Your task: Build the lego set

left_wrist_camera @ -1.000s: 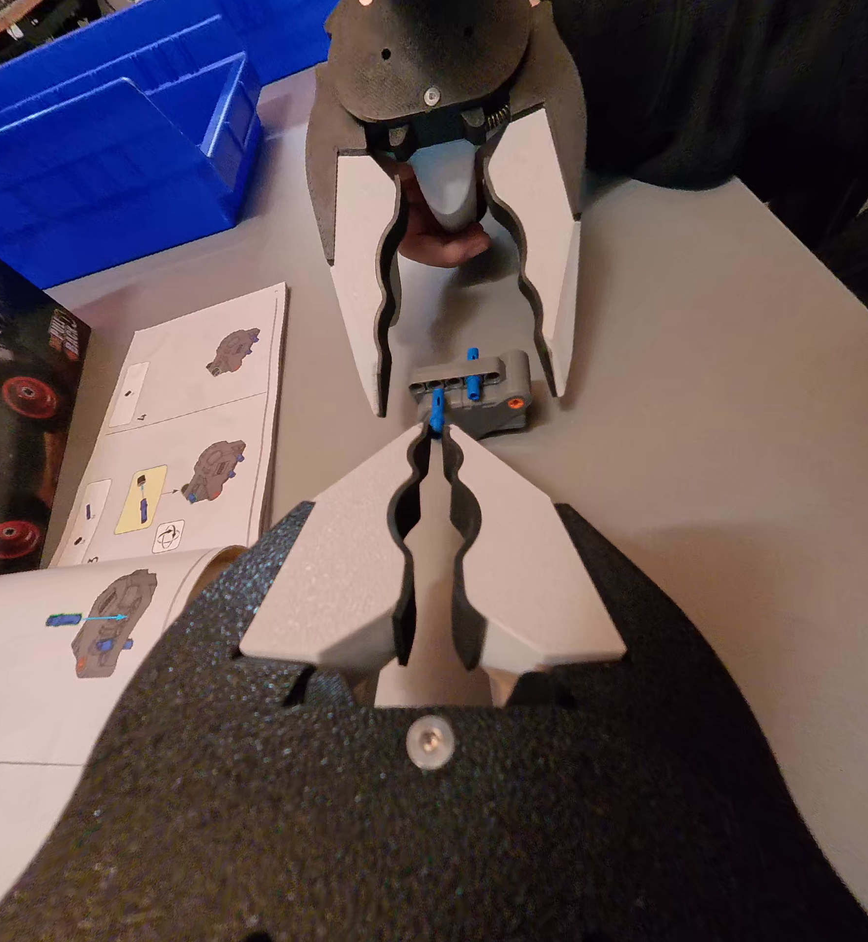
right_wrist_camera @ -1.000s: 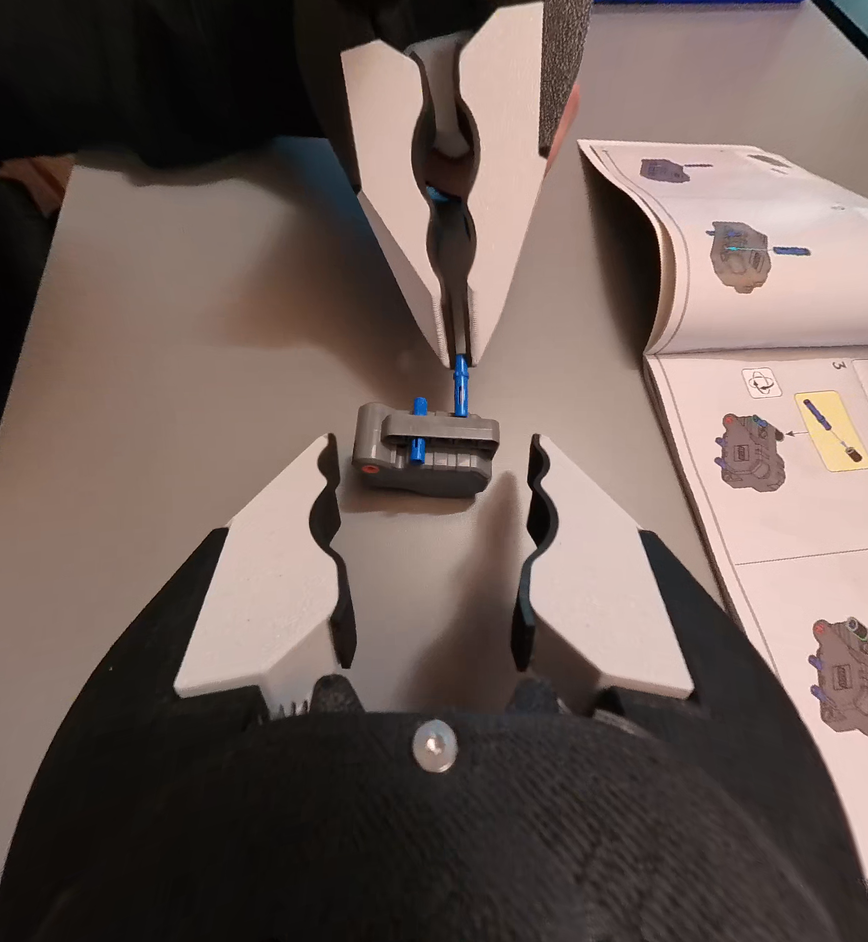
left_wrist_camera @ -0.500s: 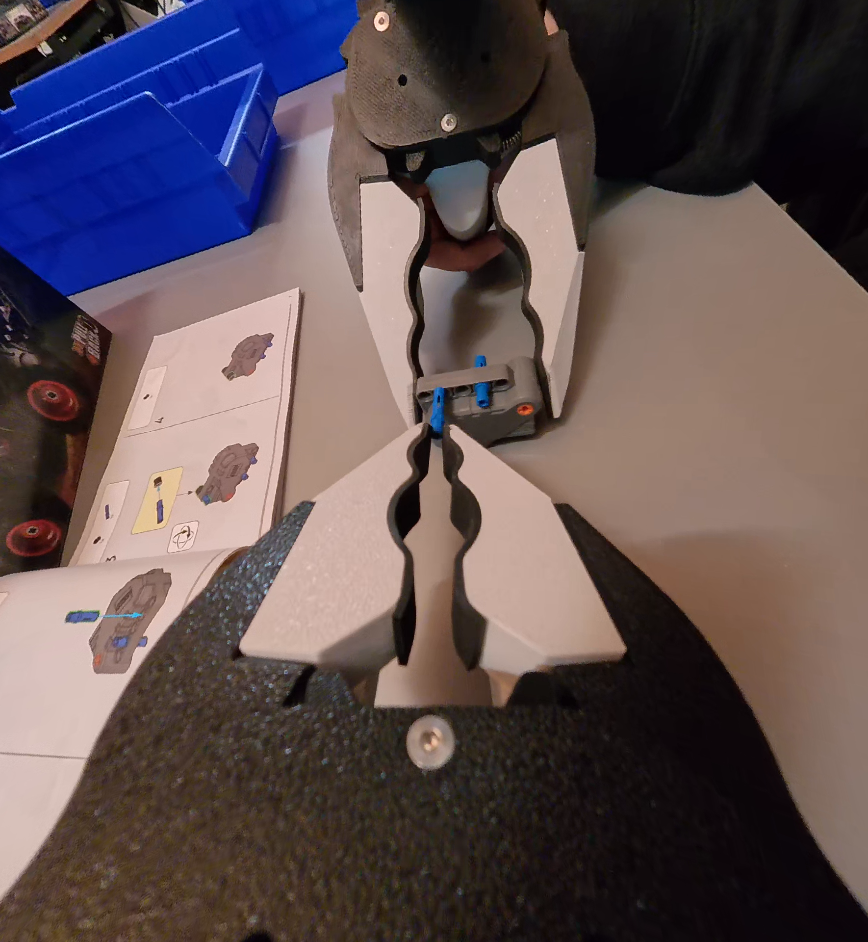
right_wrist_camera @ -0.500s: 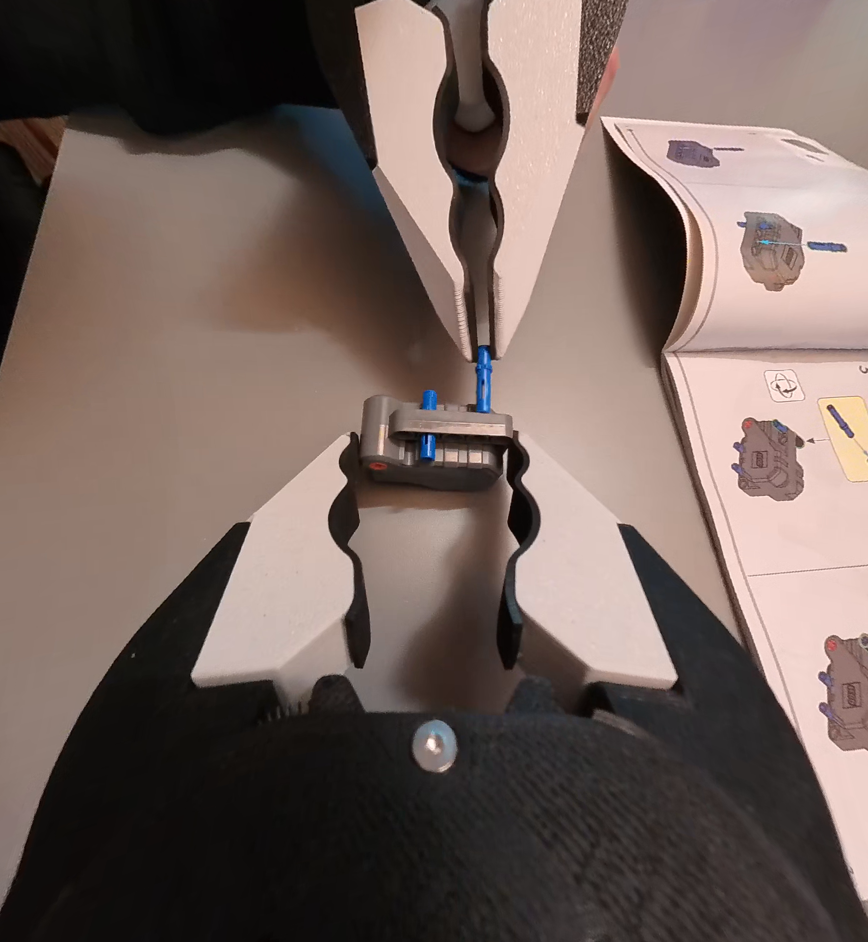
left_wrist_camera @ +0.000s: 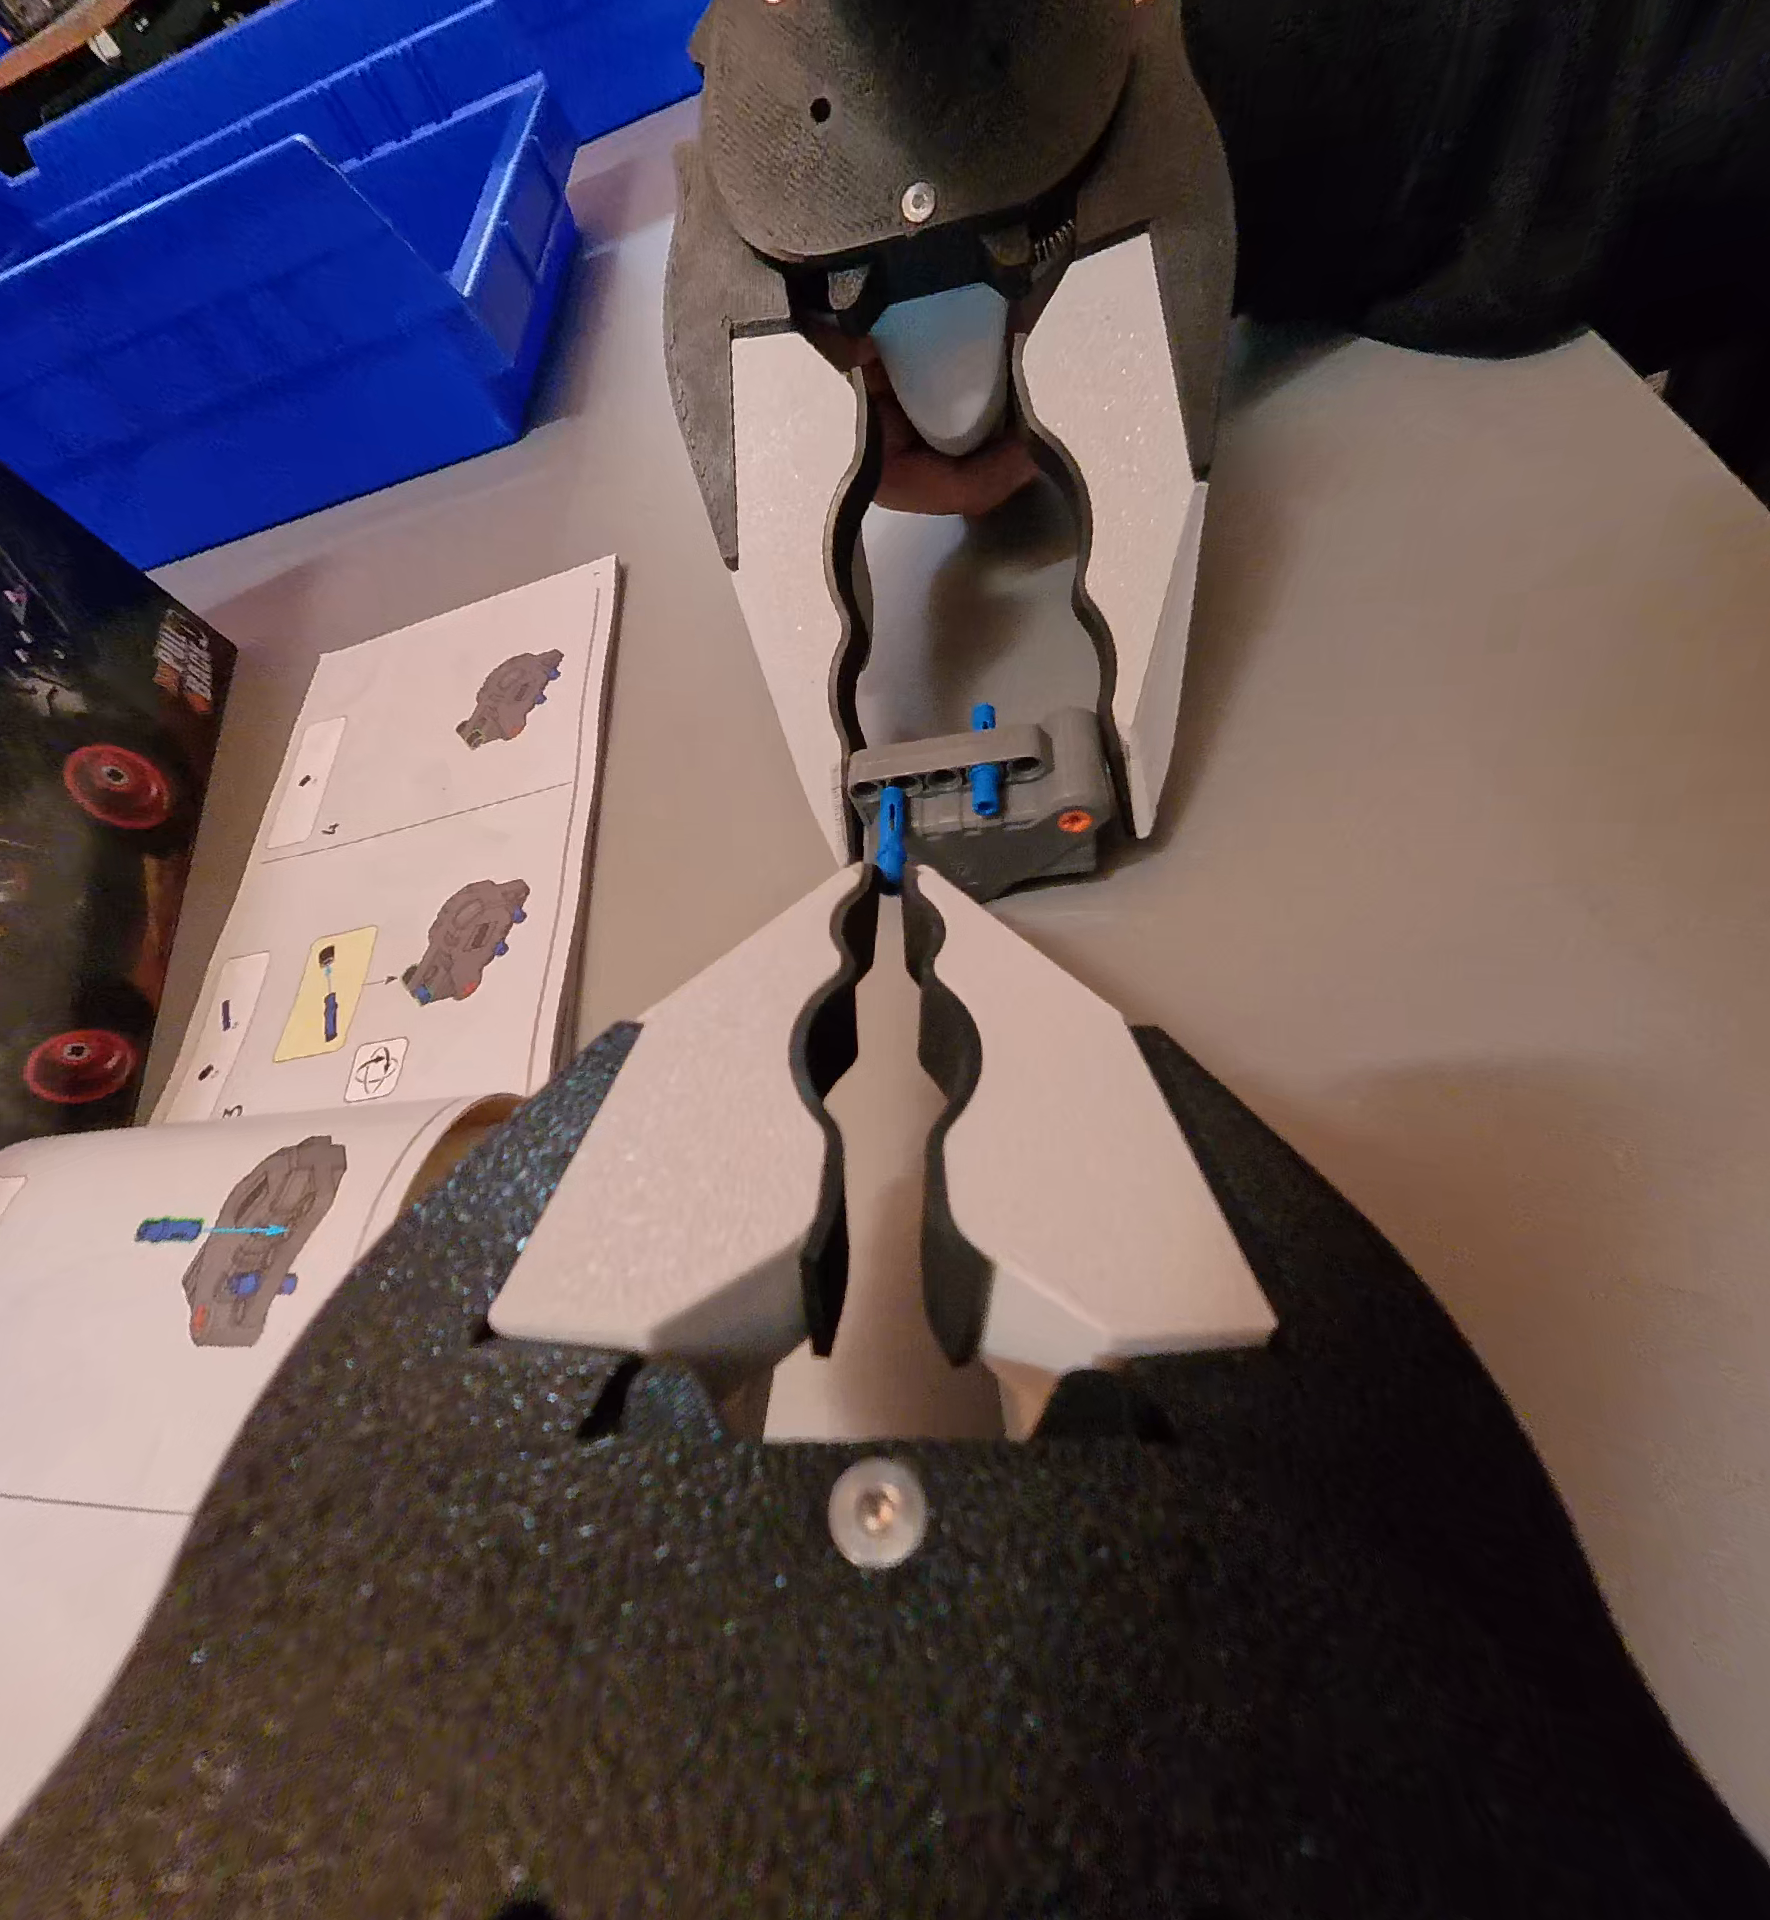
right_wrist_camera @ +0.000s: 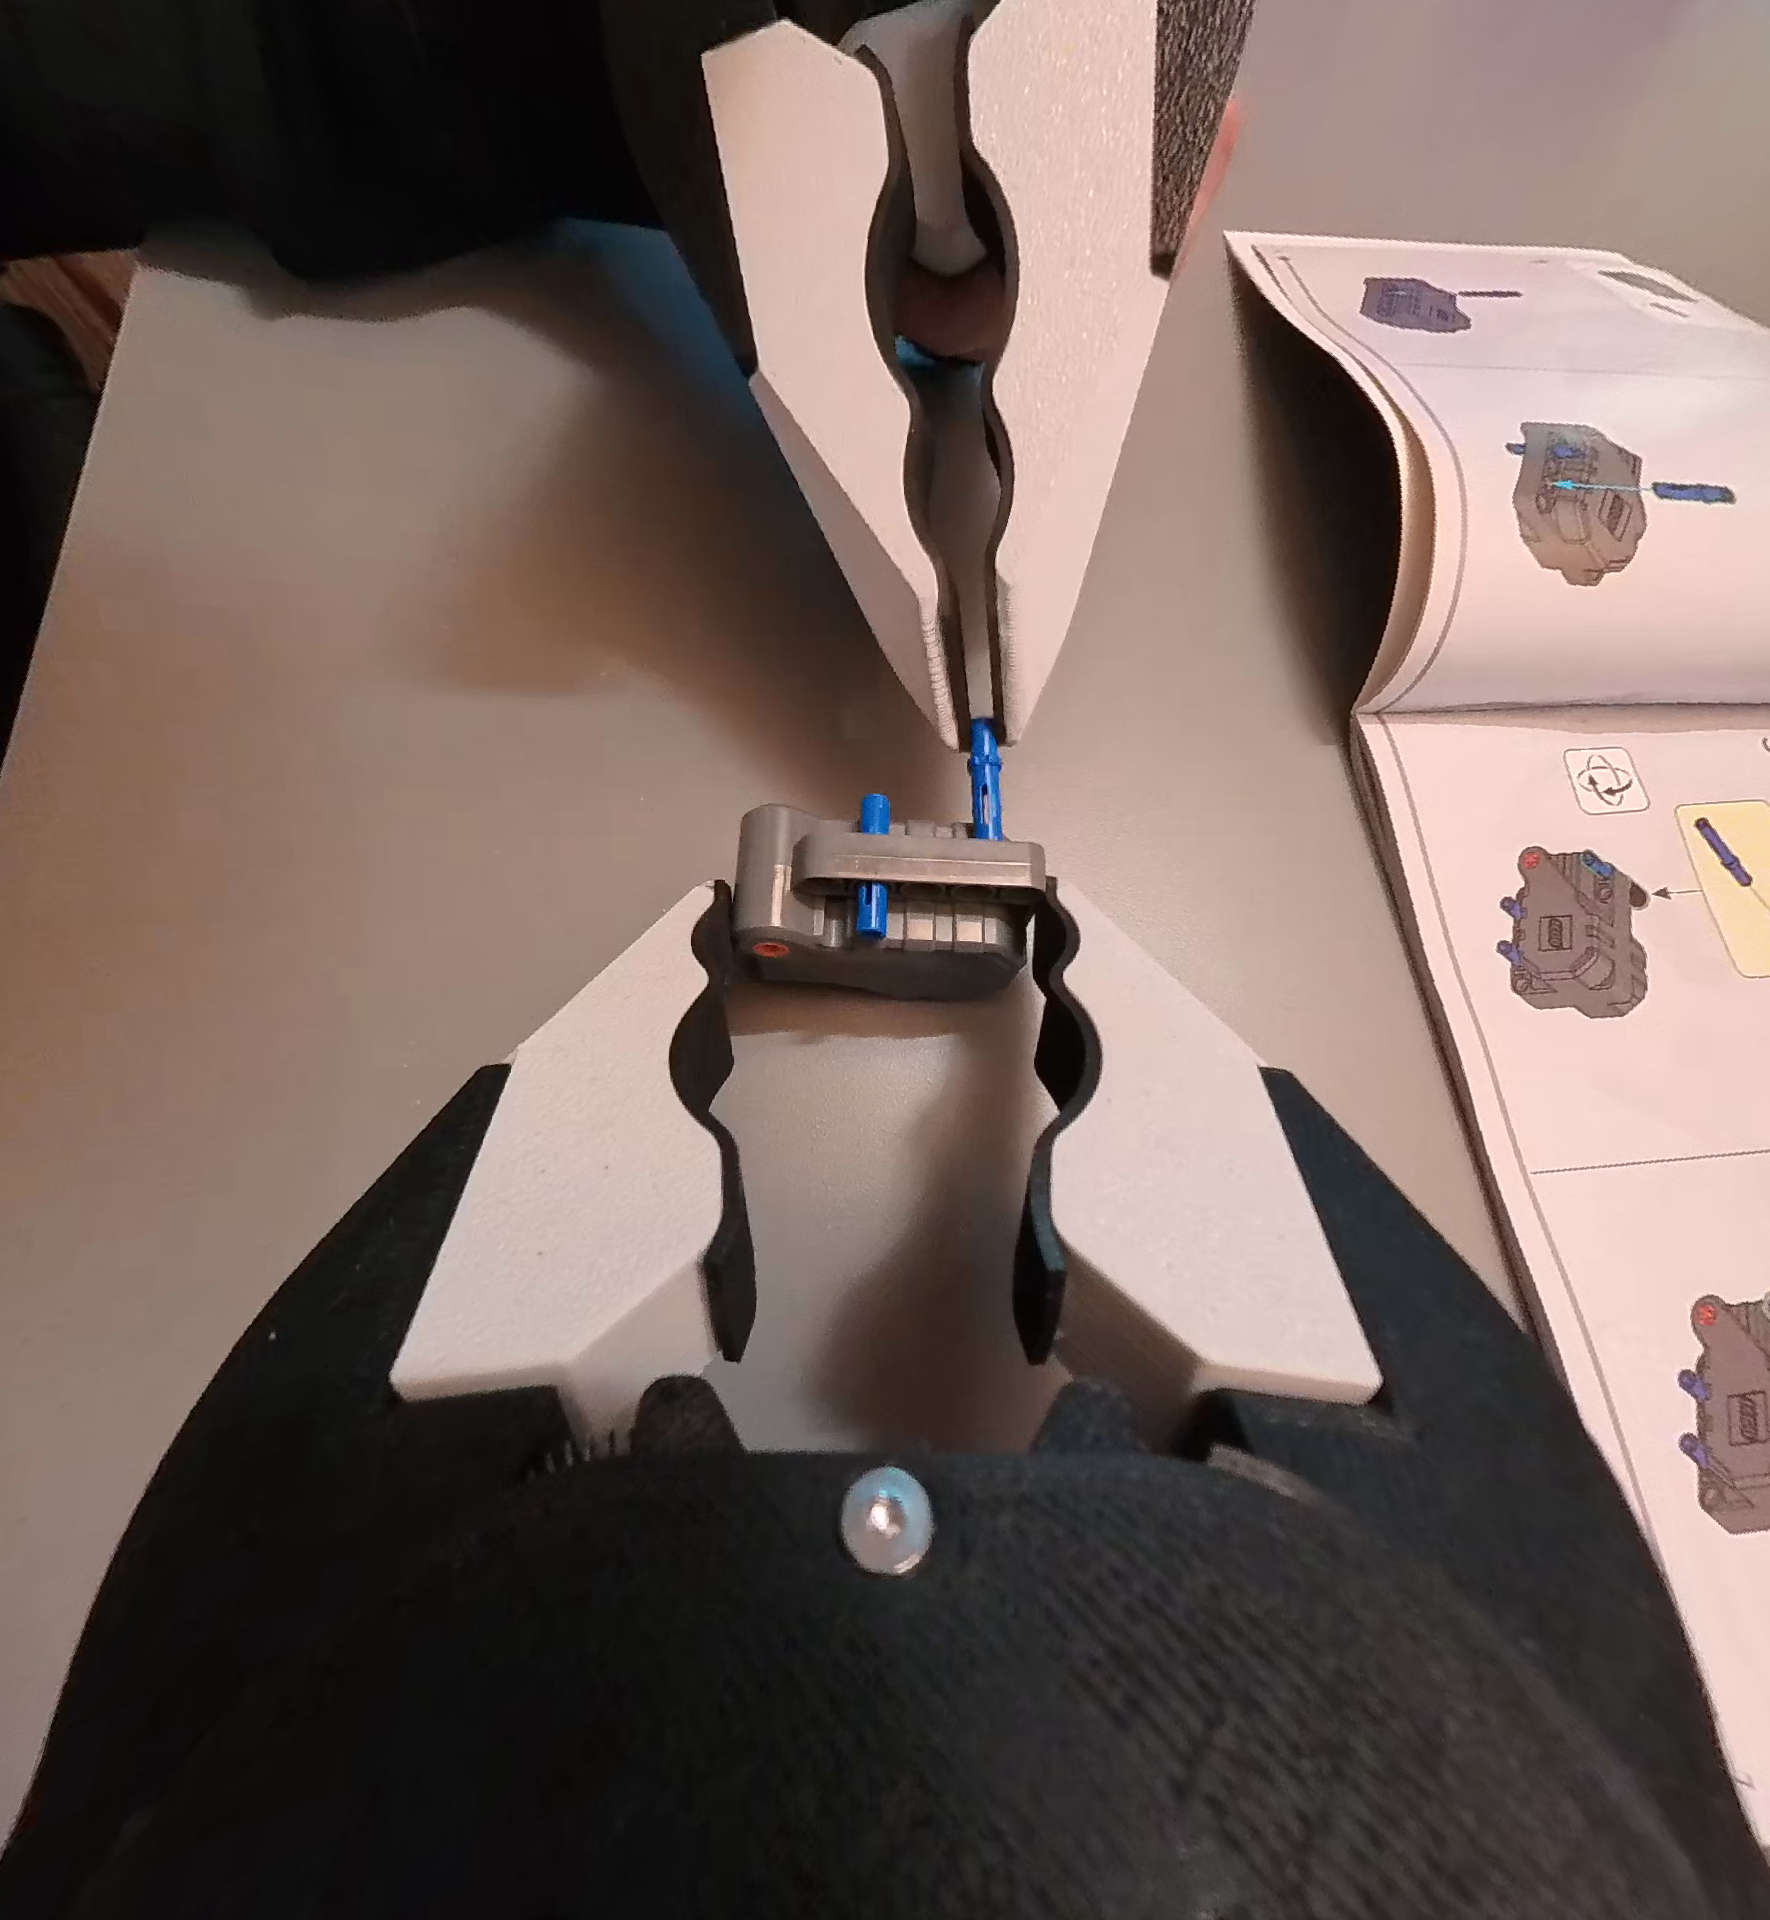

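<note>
A: Where are the cams?
B: One on each gripper, looking down the fingers, close, facing each other.
A: Overlap?
B: The gray block [left_wrist_camera: 974,805] [right_wrist_camera: 886,914], the table [left_wrist_camera: 1432,883] [right_wrist_camera: 341,727] and the booklet [left_wrist_camera: 424,862] [right_wrist_camera: 1639,831].

Blue bins [left_wrist_camera: 237,312] stand at the far left of the grey table [left_wrist_camera: 1483,831], behind a dark box [left_wrist_camera: 29,779] with red wheels pictured.

Smooth plastic grey block [right_wrist_camera: 881,914], glossy blue pin [right_wrist_camera: 985,774], matt table [right_wrist_camera: 341,675], paper booklet [left_wrist_camera: 424,852], probably plastic bins [left_wrist_camera: 237,312].
</note>
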A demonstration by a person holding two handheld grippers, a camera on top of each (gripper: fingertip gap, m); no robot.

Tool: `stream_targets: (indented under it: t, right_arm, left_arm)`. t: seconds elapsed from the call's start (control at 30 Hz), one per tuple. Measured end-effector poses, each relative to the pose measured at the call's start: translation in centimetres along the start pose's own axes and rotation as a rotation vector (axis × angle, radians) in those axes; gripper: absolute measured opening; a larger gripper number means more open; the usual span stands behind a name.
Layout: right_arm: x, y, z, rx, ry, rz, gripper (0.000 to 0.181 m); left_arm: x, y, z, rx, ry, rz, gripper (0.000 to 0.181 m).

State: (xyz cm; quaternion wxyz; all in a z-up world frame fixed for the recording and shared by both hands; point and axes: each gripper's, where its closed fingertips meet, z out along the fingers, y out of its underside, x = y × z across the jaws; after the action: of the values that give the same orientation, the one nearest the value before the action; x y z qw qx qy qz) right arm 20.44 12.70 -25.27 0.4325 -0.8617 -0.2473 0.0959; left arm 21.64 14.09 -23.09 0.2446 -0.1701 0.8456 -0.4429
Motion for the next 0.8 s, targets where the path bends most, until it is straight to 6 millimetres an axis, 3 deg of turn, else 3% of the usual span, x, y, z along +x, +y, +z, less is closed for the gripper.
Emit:
stream_targets:
  t: [0.53,0.8]
  right_arm:
    - [0.05,0.04,0.07,-0.004,-0.007,0.015,0.056]
    - [0.01,0.04,0.09,-0.004,-0.009,0.011,0.055]
  left_arm:
    - [-0.52,0.56,0.23,-0.049,-0.062,-0.075,0.001]
    - [-0.3,0.31,-0.01,-0.071,-0.081,-0.032,0.001]
